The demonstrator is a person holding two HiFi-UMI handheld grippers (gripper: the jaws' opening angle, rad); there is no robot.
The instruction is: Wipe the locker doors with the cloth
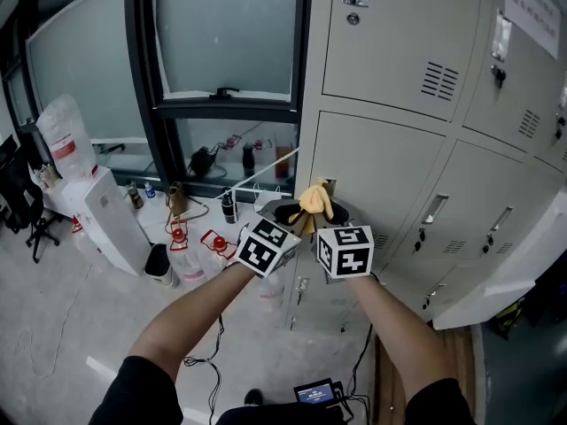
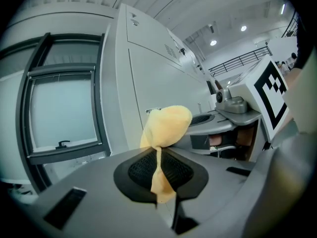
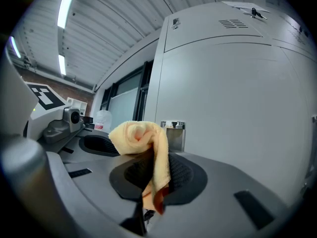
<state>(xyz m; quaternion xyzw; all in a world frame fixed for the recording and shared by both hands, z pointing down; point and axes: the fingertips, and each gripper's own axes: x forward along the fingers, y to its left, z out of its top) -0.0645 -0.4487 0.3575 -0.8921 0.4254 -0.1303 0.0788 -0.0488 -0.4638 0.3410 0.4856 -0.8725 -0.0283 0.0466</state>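
While both tongs are held up side by side, tips nearly meeting, each is clamped on the same yellow cloth. Left tongs: jaws together, a thin strip of cloth pinched between the black ribbed pads, the rest bunched in a rounded lump above the tips. Right tongs: jaws likewise closed on the cloth, a folded wad sitting over the tips and a strip drooping down between the pads, its lower edge a darker orange. From the head view the cloth stands as a small peak where the two sets of tips converge, in front of a middle-row locker door. It is near that pale grey door, though no view settles whether it touches. The right gripper view shows a small shiny metal fitting on the door just behind the wad. Lockers run in rows to the right, each door with a louvred vent and a handle; one door at the lower right stands ajar. Left of the lockers is a dark-framed window with frosted panes. Below it, on the pale floor, stand a white water dispenser and several red-capped bottles, well apart from the tongs.
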